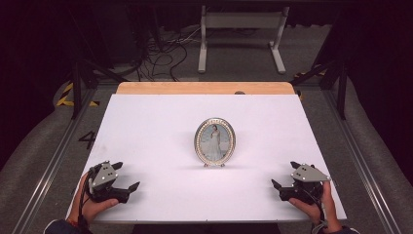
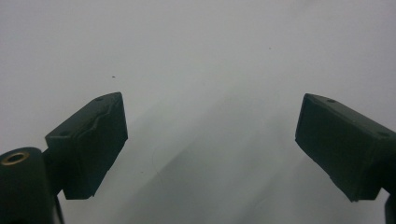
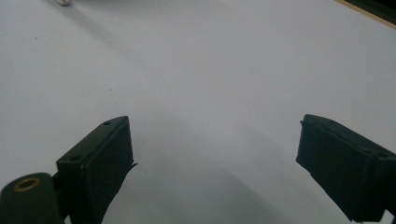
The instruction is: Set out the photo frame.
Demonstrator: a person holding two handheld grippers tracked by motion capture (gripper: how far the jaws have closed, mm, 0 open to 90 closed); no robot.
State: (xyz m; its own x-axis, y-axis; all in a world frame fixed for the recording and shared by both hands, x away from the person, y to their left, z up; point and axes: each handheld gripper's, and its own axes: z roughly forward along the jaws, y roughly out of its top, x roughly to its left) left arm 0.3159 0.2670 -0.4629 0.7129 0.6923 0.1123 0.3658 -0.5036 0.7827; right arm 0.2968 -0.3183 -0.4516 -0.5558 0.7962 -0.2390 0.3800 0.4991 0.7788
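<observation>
- While the frame (image 1: 215,141) stands upright on its small feet at the middle of the white tabletop (image 1: 146,126), nothing has touched it; the work on it looks not yet begun.
- The left tongs (image 1: 127,176) rest near the tabletop's near edge, well to the left of the frame and closer to the person, held in the left hand (image 1: 95,204).
- The right tongs (image 1: 284,175) sit at the matching spot well to the right of the frame, held in the right hand (image 1: 311,204).
- Both tongs are released: in the left gripper view the two black jaws stand wide apart with bare white surface between them, and the right gripper view shows the same wide gap with nothing in it.
- In the right gripper view a small pale bit (image 3: 63,2) at the top left edge may be one of the frame's feet; it is too small to tell for sure.
- The frame is oval, with a pale beaded rim and a picture of a figure in a long white dress, its face turned toward the person.
- Done so far, as I judge it: nothing beyond both tongs being ready and pointed inward toward the frame.
- Left to do: the whole reach across the open stretch to the frame, a grip on its rim, and whatever handling follows. Being thin and upright, it could tip if nudged from one side.
</observation>
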